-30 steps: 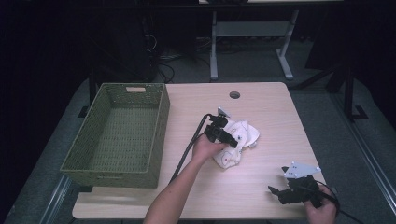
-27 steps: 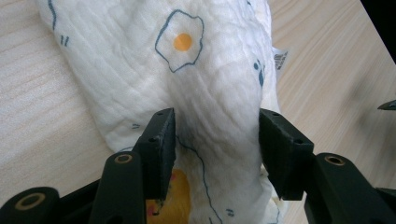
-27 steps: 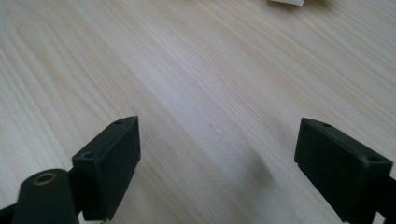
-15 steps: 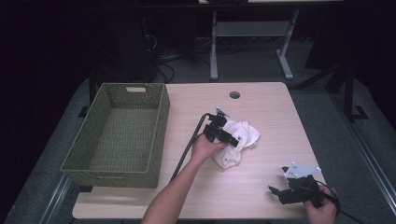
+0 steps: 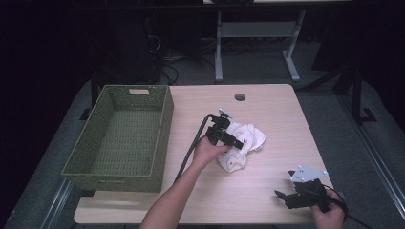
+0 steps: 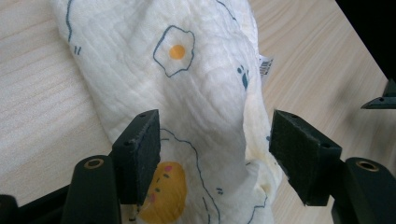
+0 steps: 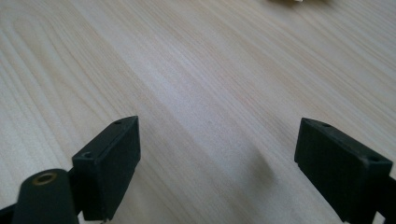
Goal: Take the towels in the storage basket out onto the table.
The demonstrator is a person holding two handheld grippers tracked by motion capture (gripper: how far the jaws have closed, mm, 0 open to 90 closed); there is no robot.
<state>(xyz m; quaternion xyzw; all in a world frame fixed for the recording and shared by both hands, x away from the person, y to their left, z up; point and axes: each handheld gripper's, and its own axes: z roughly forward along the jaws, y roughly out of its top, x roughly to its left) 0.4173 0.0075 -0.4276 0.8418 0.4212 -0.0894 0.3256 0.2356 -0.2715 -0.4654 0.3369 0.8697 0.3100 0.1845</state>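
Note:
A crumpled white cloth (image 5: 242,143) printed with fried eggs lies near the middle of the wooden table (image 5: 267,109). My left gripper (image 5: 235,141) rests over its left side, open, jaws straddling a raised fold of the cloth (image 6: 210,102) without pinching it. Its pads (image 6: 144,149) stand on either side of the fabric. Low over the table's front right corner, my right gripper (image 5: 282,194) is open. In its own view this gripper (image 7: 217,163) has bare wood between the jaws.
A green woven basket (image 5: 162,138) stands empty at the table's left side. A round cable hole (image 5: 239,97) sits near the far edge. A desk frame (image 5: 258,33) and cables lie on the dark floor beyond.
The left gripper has crept slightly rightward onto the cloth. The right gripper has stayed put.

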